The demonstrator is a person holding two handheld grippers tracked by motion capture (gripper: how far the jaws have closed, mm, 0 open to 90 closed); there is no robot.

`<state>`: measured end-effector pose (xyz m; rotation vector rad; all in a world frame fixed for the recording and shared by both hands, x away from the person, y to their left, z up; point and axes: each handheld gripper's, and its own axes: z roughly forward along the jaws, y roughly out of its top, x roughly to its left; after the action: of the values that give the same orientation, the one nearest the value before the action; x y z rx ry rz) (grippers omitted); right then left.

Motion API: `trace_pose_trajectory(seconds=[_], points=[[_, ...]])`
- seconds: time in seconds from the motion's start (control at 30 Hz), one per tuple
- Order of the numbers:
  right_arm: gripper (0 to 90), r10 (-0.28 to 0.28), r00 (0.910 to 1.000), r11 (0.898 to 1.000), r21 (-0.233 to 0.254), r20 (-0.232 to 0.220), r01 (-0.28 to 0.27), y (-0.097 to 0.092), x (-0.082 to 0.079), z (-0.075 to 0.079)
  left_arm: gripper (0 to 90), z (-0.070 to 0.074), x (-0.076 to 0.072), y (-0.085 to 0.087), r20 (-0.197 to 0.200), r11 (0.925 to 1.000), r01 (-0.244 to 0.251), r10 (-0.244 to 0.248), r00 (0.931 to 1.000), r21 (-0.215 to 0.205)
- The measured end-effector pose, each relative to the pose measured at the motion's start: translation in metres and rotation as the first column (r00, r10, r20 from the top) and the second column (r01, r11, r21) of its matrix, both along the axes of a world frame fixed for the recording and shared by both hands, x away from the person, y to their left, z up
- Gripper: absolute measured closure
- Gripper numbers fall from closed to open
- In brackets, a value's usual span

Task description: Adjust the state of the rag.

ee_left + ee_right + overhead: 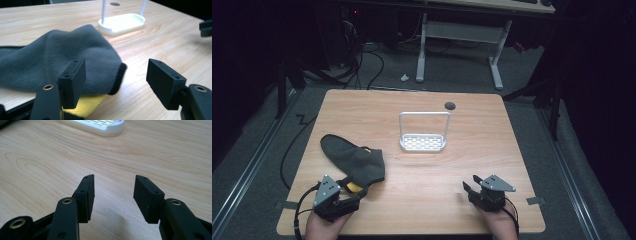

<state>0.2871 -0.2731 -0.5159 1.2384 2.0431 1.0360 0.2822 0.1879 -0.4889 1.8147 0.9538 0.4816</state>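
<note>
Left gripper [352,194]: black jaws spread wide, nothing gripped, at the cloth's near edge.
Cloth [353,159]: dark grey, fuzzy, rumpled, lying left of the rack; yellow underside [85,106] shows at its near edge.
Rack [423,143]: white plastic, slotted oval base, tall hoop handle.
Table [472,130]: pale wood grain.
Right gripper [470,184]: open, empty, near right of the rack.
</note>
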Motion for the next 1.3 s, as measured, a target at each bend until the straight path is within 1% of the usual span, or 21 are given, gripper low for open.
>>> trace_pose_trajectory(seconds=[0.1,0.13,0.2,0.23,0.33,0.4,0.43,0.47,0.5,0.57,0.6,0.73,0.83,0.9,0.97,1.03,1.13,1.17,1.2,1.23,1.3], points=[[51.9,0.006,1.0000,1.000,0.000,-0.003,-0.006,0.001,0.001,-0.001,31.5,0.000,0.001,-0.012,0.010,0.9987,0.013,-0.013,0.9999,0.050],[51.9,0.006,1.0000,1.000,0.000,-0.003,-0.006,0.001,0.001,-0.001,31.5,-0.001,0.002,-0.015,0.008,0.9984,0.014,-0.014,0.9999,0.055],[51.9,0.013,0.9999,1.000,-0.005,-0.011,-0.013,0.003,0.002,-0.002,31.1,-0.006,0.010,-0.022,0.005,0.9939,-0.006,0.006,1.0000,0.110],[51.9,0.013,0.9999,1.000,-0.005,-0.011,-0.013,0.003,0.002,-0.002,31.1,-0.006,0.010,-0.022,0.005,0.9939,-0.006,0.006,1.0000,0.110],[51.9,0.025,0.9996,1.000,-0.008,-0.010,-0.025,0.005,0.002,-0.002,32.2,-0.013,0.020,-0.025,-0.016,0.9880,-0.031,0.034,0.9993,0.152],[51.9,0.029,0.9995,1.000,-0.009,-0.009,-0.029,0.006,0.001,-0.002,36.9,-0.020,0.026,-0.024,-0.044,0.9813,-0.057,0.067,0.9968,0.184],[51.9,0.029,0.9995,1.000,-0.009,-0.009,-0.029,0.006,0.001,-0.002,36.9,-0.023,0.028,-0.023,-0.068,0.9802,-0.062,0.076,0.9948,0.188],[51.9,0.033,0.9994,0.999,-0.008,-0.009,-0.033,0.005,0.001,-0.001,45.3,-0.026,0.029,-0.022,-0.084,0.9807,-0.064,0.081,0.9932,0.185],[51.9,0.033,0.9994,0.999,-0.008,-0.009,-0.033,0.005,0.001,-0.001,45.3,-0.029,0.029,-0.021,-0.094,0.9807,-0.064,0.083,0.9921,0.185],[52.0,0.034,0.9994,0.999,-0.007,-0.005,-0.034,0.004,0.001,-0.001,67.5,-0.031,0.026,-0.023,-0.094,0.9797,-0.054,0.074,0.9928,0.193],[51.9,0.031,0.9995,0.999,-0.005,-0.006,-0.031,0.004,0.001,0.000,73.6,-0.032,0.026,-0.025,-0.097,0.9798,-0.047,0.067,0.9930,0.195],[52.1,0.033,0.9994,0.999,-0.005,-0.005,-0.033,0.004,0.001,0.000,76.9,-0.035,0.022,-0.042,-0.113,0.9785,0.020,0.004,0.9936,0.205],[52.1,0.031,0.9995,1.000,-0.004,-0.007,-0.031,0.004,0.000,0.000,77.3,-0.037,0.020,-0.061,-0.132,0.9823,0.080,-0.058,0.9896,0.169],[52.0,0.030,0.9995,1.000,-0.003,-0.004,-0.030,0.004,0.000,0.000,77.5,-0.039,0.017,-0.078,-0.139,0.9817,0.123,-0.103,0.9849,0.145],[52.0,0.031,0.9995,1.000,-0.004,-0.003,-0.031,0.003,0.000,0.000,77.6,-0.040,0.015,-0.094,-0.142,0.9772,0.170,-0.152,0.9782,0.127],[52.0,0.028,0.9996,1.000,-0.001,-0.006,-0.028,0.003,-0.001,-0.001,77.5,-0.041,0.012,-0.110,-0.148,0.9709,0.215,-0.199,0.9688,0.105],[52.0,0.026,0.9996,1.000,-0.001,-0.010,-0.027,0.003,-0.001,-0.001,77.5,-0.041,0.006,-0.132,-0.149,0.9547,0.281,-0.265,0.9527,0.099],[52.0,0.026,0.9996,1.000,0.001,-0.012,-0.025,0.003,-0.001,-0.001,77.5,-0.041,0.003,-0.138,-0.152,0.9453,0.312,-0.296,0.9431,0.095],[52.0,0.026,0.9996,1.000,0.001,-0.012,-0.026,0.003,-0.001,-0.001,77.4,-0.040,0.001,-0.142,-0.154,0.9398,0.328,-0.311,0.9379,0.097],[52.0,0.028,0.9995,1.000,0.000,-0.011,-0.028,0.003,-0.001,-0.001,77.4,-0.040,-0.002,-0.146,-0.152,0.9312,0.349,-0.332,0.9311,0.106],[51.9,0.032,0.9995,0.999,-0.002,-0.009,-0.032,0.003,-0.001,-0.001,77.1,-0.039,-0.006,-0.149,-0.152,0.9238,0.367,-0.349,0.9248,0.111]])
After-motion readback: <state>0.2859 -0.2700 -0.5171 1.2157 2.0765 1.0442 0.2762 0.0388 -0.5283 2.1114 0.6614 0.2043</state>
